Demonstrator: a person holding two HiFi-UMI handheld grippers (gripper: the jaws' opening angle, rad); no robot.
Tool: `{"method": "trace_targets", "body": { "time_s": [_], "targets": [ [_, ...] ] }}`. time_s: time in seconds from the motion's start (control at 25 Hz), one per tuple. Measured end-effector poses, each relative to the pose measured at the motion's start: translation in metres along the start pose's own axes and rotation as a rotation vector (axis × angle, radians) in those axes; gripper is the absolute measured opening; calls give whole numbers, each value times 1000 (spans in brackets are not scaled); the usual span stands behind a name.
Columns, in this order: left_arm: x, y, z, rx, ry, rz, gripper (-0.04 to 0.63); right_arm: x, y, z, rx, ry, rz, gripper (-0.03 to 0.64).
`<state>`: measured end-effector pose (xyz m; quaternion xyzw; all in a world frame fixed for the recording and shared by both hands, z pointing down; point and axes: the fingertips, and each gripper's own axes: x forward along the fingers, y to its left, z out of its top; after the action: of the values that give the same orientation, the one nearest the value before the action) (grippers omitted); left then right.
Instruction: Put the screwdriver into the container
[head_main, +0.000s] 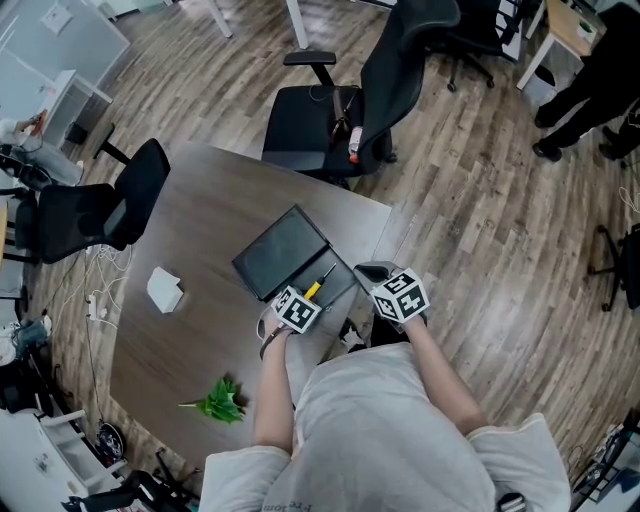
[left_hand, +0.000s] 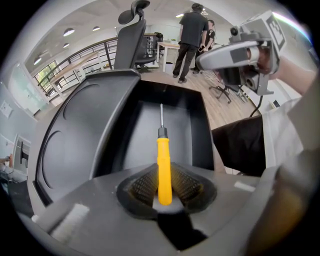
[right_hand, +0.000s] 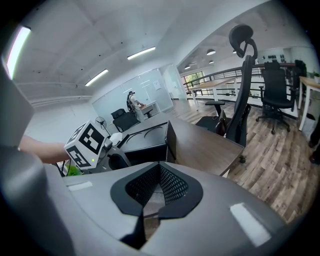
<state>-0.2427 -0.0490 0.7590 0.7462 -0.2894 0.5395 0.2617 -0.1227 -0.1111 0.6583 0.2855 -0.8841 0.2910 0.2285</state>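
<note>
Black container (left_hand: 197, 130) sits open on the dark table (head_main: 200, 220), close to the edge where the person stands. Its lid (left_hand: 80, 135) is folded back flat to the left of the tray. Left gripper (left_hand: 163, 175) is clamped on the screwdriver (left_hand: 163, 150): the ribbed pads press the lower end of the yellow handle from both sides. The handle sticks forward out of the jaws, and the thin metal shaft points over the container's tray toward its far wall. The screwdriver hangs above the tray floor (whether the tip touches the floor cannot be told). Right gripper (right_hand: 159, 167) has its jaws together with nothing between them. It is held just right of the container, off its near corner and over the table edge, apart from the container. Its view looks across the container's side wall, with the left gripper's marker cube (right_hand: 87, 145) at the container's near side. Left of the container, well apart, a small white object (head_main: 165, 290) lies on the table. A green sprig (head_main: 222, 402) lies farther left and nearer the person. Beyond the container, past the far table edge, stands a black office chair (head_main: 340, 110).
</note>
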Motion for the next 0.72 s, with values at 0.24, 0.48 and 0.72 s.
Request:
{"method": "trace_targets", "body": {
  "time_s": [0.24, 0.48, 0.72],
  "targets": [
    [1, 3, 0, 6, 13, 29, 132, -4, 1, -2, -2, 0, 1, 3],
    [1, 5, -1, 7, 21, 39, 132, -7, 2, -4, -3, 1, 0, 3],
    [5, 1, -1, 0, 19, 23, 132, -8, 0, -6, -2, -1, -5, 3]
  ]
}}
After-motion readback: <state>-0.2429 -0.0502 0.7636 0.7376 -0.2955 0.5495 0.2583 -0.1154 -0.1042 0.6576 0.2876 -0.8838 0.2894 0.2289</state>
